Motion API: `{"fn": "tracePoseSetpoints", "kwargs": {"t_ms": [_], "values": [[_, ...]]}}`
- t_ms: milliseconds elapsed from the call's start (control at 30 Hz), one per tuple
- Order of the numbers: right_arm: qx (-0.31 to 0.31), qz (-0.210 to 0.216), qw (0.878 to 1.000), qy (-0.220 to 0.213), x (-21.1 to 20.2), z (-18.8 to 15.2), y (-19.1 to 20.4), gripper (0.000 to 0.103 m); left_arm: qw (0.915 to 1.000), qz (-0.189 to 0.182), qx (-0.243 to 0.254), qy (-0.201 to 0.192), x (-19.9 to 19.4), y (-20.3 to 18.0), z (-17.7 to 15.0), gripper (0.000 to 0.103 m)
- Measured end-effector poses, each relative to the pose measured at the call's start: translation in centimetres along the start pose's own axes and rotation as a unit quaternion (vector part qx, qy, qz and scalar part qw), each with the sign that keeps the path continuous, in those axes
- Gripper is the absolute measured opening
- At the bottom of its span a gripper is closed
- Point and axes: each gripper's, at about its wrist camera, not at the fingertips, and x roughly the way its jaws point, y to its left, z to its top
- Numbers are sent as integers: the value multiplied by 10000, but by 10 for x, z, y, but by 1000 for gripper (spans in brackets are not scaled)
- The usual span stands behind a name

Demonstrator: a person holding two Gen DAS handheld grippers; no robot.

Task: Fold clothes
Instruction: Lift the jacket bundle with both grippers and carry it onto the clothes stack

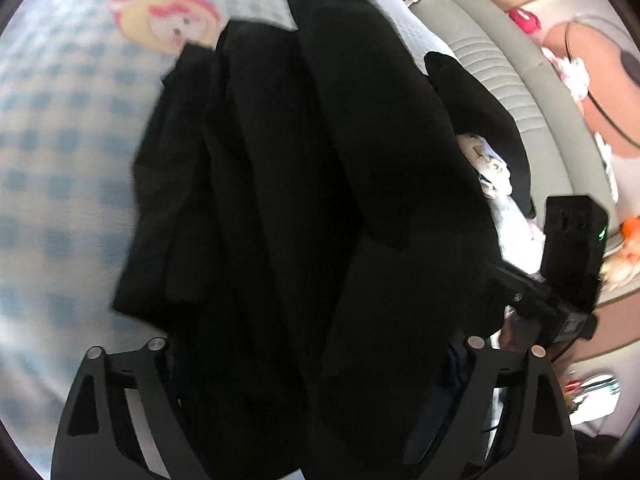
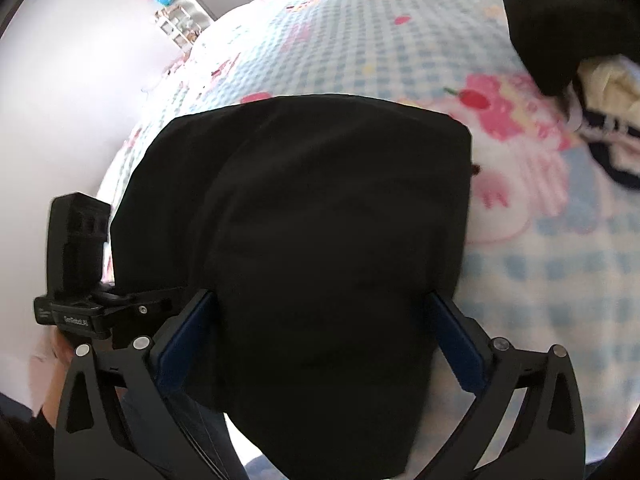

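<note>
A black garment (image 2: 304, 240) is seen lying in folds on the blue-checked bedspread (image 2: 520, 280), its cloth passing between the 2 widely parted jaws of the right gripper (image 2: 324, 320) and likewise between those of the left gripper (image 1: 316, 344), neither visibly clamped on it.

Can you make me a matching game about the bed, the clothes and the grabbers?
Things:
1. black garment
2. bedspread
3. right gripper
4. strawberry picture

Descriptions:
A. blue and white checks
B. red, printed on the bedspread
C. jaws wide apart, cloth lying between them
D. plain dark cloth, partly folded on the bed

Pairs: 1-D, 2-A, 3-C, 4-B
</note>
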Motion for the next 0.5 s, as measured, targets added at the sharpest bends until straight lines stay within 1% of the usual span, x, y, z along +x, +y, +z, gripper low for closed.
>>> {"fn": "tracePoseSetpoints", "kwargs": {"t_ms": [67, 100, 133, 200, 300, 333, 367, 400, 467, 500], "values": [[-22, 109, 9999, -22, 6, 1, -1, 103, 9995, 163, 247, -143, -4, -14, 1, 68], [-70, 135, 9999, 1, 9, 3, -1, 102, 9983, 343, 437, -195, -6, -25, 1, 67], [-107, 171, 9998, 9, 11, 5, 0, 98, 9962, 554, 630, -233, -8, -37, 0, 65], [-110, 296, 9995, -72, 3, 8, 6, 94, 9908, 868, 979, -345, -16, -65, -3, 62], [-83, 496, 9982, -341, -20, 12, 16, 93, 9810, 1056, 1530, -562, -32, -110, -7, 61], [-59, 550, 9975, -444, -29, 13, 18, 93, 9764, 1111, 1735, -642, -38, -125, -9, 58], [-10, 589, 9967, -567, -40, 14, 18, 93, 9726, 1146, 1899, -701, -41, -140, -7, 58], [33, 639, 9957, -675, -51, 16, 16, 92, 9701, 1102, 2022, -768, -46, -153, -3, 58], [35, 649, 9937, -917, -76, 20, 11, 91, 9694, 905, 2107, -881, -54, -167, 4, 57], [15, 626, 9925, -1045, -89, 22, 8, 88, 9696, 795, 2115, -938, -55, -175, 9, 57]]}}
